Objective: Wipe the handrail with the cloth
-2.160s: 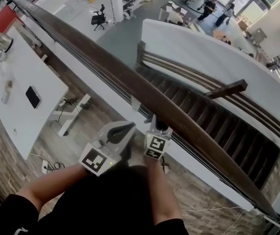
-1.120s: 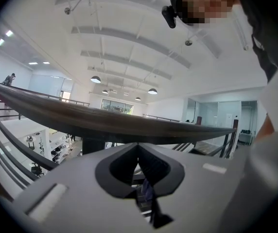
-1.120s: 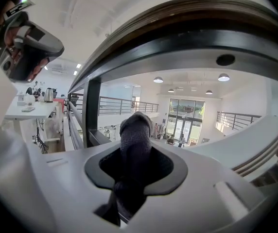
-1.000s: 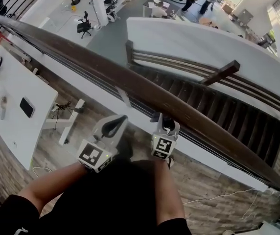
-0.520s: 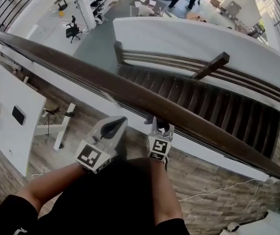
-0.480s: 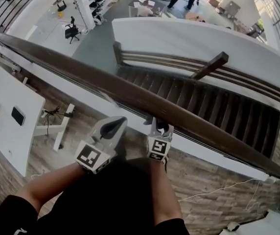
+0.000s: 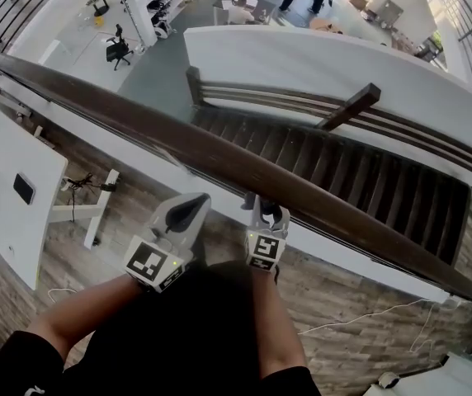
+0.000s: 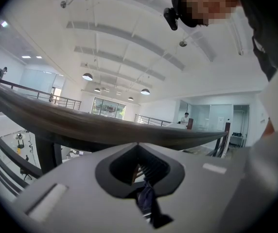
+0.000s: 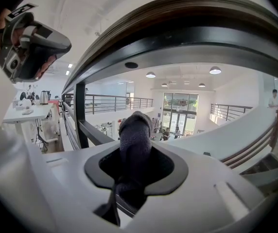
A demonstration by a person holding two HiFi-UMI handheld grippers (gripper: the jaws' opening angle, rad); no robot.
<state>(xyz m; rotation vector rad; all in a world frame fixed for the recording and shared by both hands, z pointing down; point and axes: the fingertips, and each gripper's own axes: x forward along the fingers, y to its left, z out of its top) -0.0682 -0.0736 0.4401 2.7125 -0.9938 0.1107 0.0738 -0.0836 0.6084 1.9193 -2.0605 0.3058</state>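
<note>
My right gripper (image 7: 269,210) is up against the near edge of the handrail (image 7: 219,157), the dark wooden rail that runs slantwise from upper left to lower right across the head view. Its jaws are partly closed and clamped on the cloth (image 9: 135,127). The cloth is a dark grey wad that stands up out of the jaws, just below the underside of the rail (image 9: 178,23). I cannot tell from either view whether the cloth actually touches the wood. In the head view the jaw tips sit tucked at the rail's near edge, and the cloth is only a dark patch between them.

My left gripper (image 7: 196,202) is just to the left of the right one, on my side of the rail and apart from it. Its jaws are closed, their tips meeting (image 8: 138,144), with nothing gripped at the tips. A small dark scrap shows at the back of the gap, and I cannot make out what it is. In that gripper's view the rail (image 8: 80,125) crosses just above the jaws.

Beyond the rail a staircase (image 7: 343,172) drops away. Down on the left stands a white counter (image 7: 5,221) with a phone (image 7: 24,188) lying on it.
</note>
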